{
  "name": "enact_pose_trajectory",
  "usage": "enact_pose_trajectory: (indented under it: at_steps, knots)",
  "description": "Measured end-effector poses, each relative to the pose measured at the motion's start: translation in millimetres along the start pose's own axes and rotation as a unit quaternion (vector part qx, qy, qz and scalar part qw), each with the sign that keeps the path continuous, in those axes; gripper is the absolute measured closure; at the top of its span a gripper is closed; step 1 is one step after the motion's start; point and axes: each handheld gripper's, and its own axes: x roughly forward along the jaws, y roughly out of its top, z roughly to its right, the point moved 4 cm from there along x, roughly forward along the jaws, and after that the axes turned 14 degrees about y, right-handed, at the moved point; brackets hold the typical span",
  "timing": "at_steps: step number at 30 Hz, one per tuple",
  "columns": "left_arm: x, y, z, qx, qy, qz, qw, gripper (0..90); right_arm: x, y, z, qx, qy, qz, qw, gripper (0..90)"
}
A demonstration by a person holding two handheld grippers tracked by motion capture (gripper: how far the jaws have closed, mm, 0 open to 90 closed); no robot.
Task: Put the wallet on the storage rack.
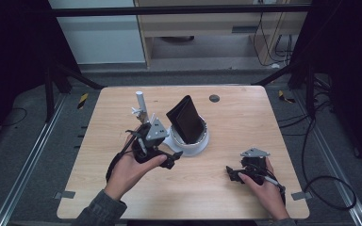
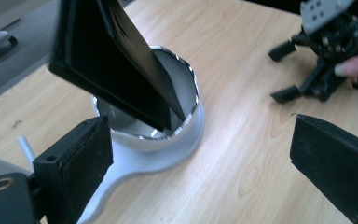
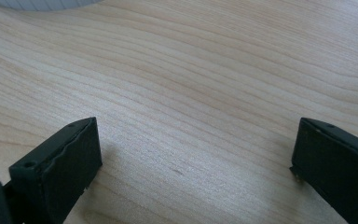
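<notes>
Covering the scene: pale wooden table [image 1: 226, 141], dark surroundings.

Bare table [image 1: 217, 183] lies between the hands; ahead, the white holder [image 1: 191, 143] with its leaning black wallet [image 1: 185, 120] blocks passage.

Even, soft overhead light brightens the bench [image 1: 226, 141] at the frame's centre, while the left and right edges fall nearly black. Both gripper views blur the near jaws; shadows stay faint.
</notes>
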Motion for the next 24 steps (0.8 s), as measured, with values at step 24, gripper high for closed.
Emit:
enact_pose_trajectory:
  at_steps: [24]
  knots:
    - [18.8, -104.2, 5.9, 0.013, 0.022, -0.077, 0.9967, 4.8, -0.3, 0.1, -0.9, 0.006, 0.003, 0.000, 1.0000, 1.4]
